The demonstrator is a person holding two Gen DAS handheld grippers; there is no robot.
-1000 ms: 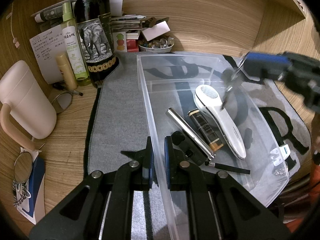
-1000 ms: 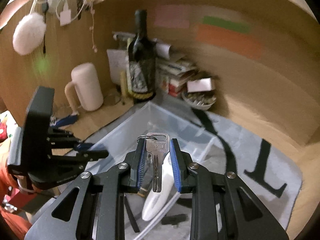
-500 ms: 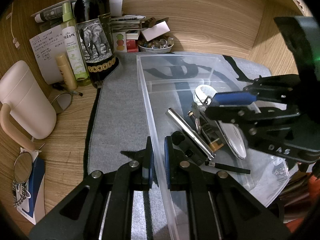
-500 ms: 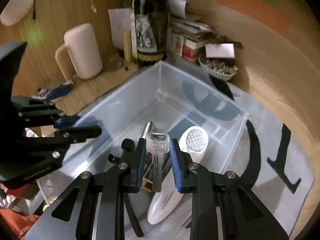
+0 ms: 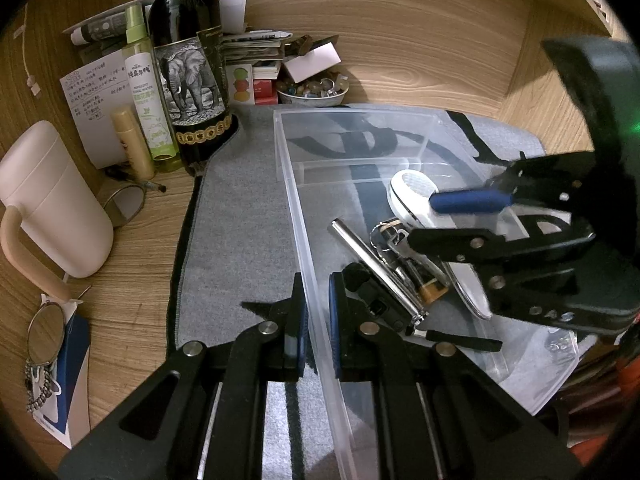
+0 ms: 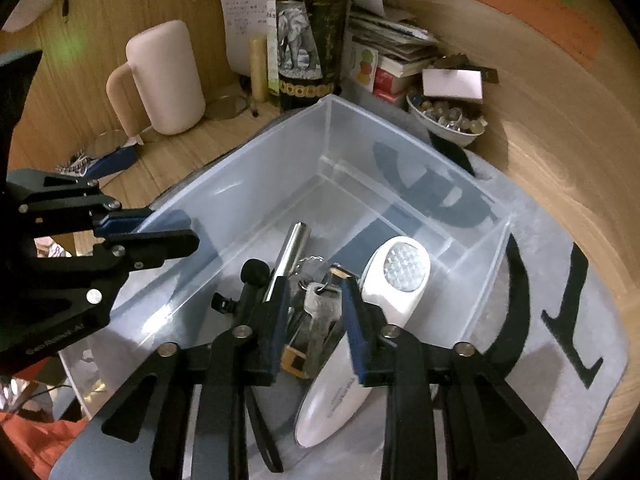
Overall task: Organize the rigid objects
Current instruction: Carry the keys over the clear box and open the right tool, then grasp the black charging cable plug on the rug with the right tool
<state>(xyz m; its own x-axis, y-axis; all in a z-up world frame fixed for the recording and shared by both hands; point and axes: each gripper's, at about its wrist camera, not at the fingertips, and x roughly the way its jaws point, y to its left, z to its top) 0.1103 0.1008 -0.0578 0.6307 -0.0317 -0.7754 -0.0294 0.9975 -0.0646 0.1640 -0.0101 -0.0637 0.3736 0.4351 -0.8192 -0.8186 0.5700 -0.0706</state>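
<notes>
A clear plastic bin (image 5: 360,120) (image 6: 256,160) sits on a grey mat. Inside lie a silver tube (image 5: 368,256) (image 6: 294,248), a white handheld device (image 5: 412,188) (image 6: 396,280), a dark amber-tipped stick (image 5: 430,284) and a black tool (image 5: 376,300). My left gripper (image 5: 316,316) is shut on the bin's near wall. My right gripper (image 6: 314,316) is open inside the bin, and a bunch of silver keys (image 6: 320,304) (image 5: 390,240) lies between its fingers on the other items.
A dark wine bottle (image 5: 188,68) (image 6: 308,36), a green spray bottle (image 5: 146,92), a pale pink mug (image 5: 52,200) (image 6: 164,76), a bowl of trinkets (image 5: 312,90) (image 6: 448,118) and stacked books stand against the wooden back wall. Glasses (image 5: 44,332) lie at the left.
My right gripper came down into the bin and opened. The keys it held now lie loose on the items in the bin. My left gripper has not moved.
</notes>
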